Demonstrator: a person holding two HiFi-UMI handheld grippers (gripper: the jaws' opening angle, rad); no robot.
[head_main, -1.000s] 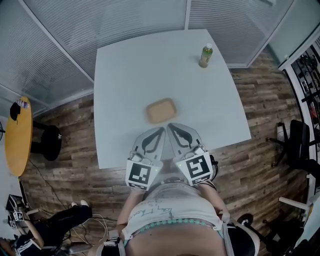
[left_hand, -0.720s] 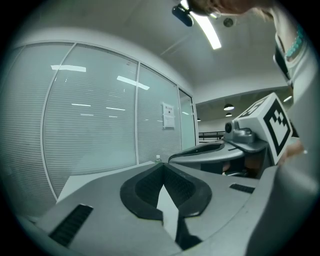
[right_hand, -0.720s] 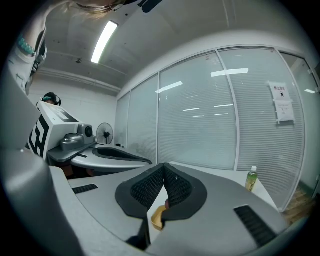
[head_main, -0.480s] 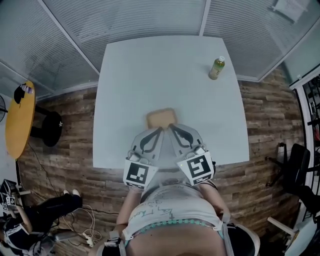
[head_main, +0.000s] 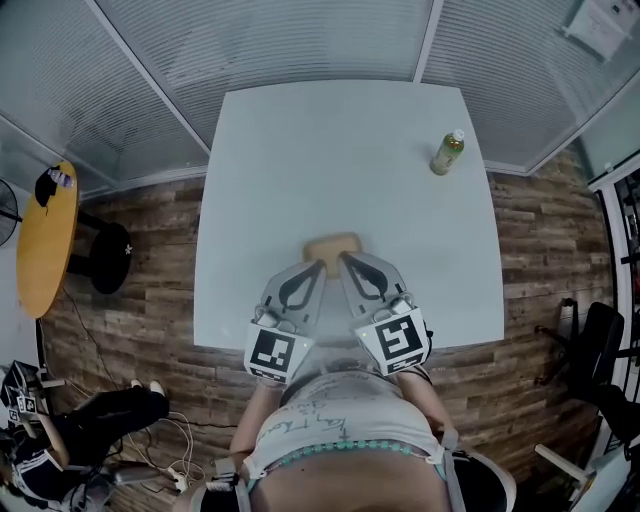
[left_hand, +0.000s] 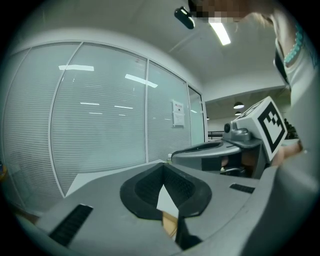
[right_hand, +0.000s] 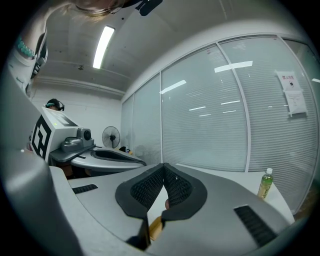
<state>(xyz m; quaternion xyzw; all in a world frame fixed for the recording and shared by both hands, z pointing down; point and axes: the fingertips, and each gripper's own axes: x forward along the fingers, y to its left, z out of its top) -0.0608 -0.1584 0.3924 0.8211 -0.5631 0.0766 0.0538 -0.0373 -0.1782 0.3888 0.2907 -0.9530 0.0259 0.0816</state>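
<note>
I see both tools closed and empty: the left gripper (head_main: 316, 268) and the right gripper (head_main: 346, 260) each have their jaws pressed tip to tip. Their tips sit at the near rim of the tan tray (head_main: 332, 243); I can't tell if they touch it. The tray lies mid-width on the table (head_main: 260, 180), nearer its near edge. A green bottle (head_main: 447, 152) stands by the far right corner.

Left gripper (head_main: 316, 266) and right gripper (head_main: 346, 259) side by side, both closed, tips nearly together
</note>
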